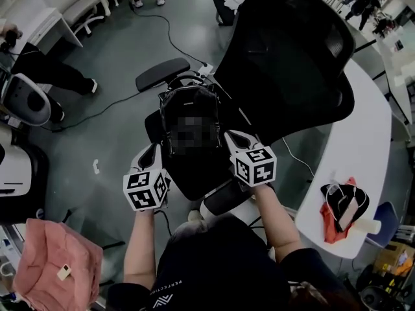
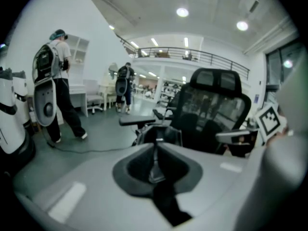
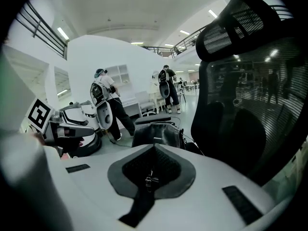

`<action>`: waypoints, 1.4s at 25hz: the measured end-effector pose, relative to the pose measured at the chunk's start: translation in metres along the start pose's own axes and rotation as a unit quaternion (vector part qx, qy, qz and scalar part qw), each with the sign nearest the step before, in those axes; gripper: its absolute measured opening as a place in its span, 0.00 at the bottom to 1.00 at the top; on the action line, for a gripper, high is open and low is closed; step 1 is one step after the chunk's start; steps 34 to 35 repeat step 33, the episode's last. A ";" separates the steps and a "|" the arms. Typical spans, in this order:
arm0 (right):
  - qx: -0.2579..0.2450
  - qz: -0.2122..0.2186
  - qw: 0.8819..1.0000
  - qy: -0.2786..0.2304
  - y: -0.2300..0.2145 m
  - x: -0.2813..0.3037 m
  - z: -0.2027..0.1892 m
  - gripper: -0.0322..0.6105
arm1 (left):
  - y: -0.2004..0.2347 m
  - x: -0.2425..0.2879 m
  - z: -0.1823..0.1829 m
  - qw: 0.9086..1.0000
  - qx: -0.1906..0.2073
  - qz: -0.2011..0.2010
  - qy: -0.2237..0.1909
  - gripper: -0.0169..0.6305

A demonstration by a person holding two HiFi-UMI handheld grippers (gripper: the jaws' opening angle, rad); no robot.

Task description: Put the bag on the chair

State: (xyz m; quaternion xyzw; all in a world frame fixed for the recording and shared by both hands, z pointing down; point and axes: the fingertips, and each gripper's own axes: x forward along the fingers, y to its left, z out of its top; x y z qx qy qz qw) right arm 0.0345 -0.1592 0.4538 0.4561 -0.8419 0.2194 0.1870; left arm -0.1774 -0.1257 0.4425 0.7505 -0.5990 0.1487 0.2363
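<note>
Bag: a black leather-look bag with a flap top point(image 1: 189, 101) sits upright on the seat of the chair, left of centre in the head view, in front of the backrest.
Chair: a black mesh office chair with a tall backrest and headrest point(image 1: 292, 57) fills the upper middle and right of the frame. One padded armrest juts out at the bag's upper left.
Left gripper: the white left gripper point(image 1: 154, 150) sits beside the bag's lower left corner. Its jaws are pressed together on a black webbing strap point(image 2: 167, 203), which runs out of the dark notch towards the bottom of the frame.
Right gripper: the white right gripper point(image 1: 235, 138) sits beside the bag's lower right corner. Its jaws are closed on a black buckled strap point(image 3: 138, 206).
Bag from the grippers: it stands just beyond both sets of jaws, at frame centre.
Surroundings: a white curved table point(image 1: 366, 141) is at the right, and a pink fabric bundle point(image 1: 55, 264) lies at the lower left.
</note>
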 end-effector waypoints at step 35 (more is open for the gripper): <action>0.027 0.001 1.000 0.015 0.016 -0.011 -0.014 0.05 | 0.002 -0.018 -0.014 1.000 -0.003 0.007 0.021 0.05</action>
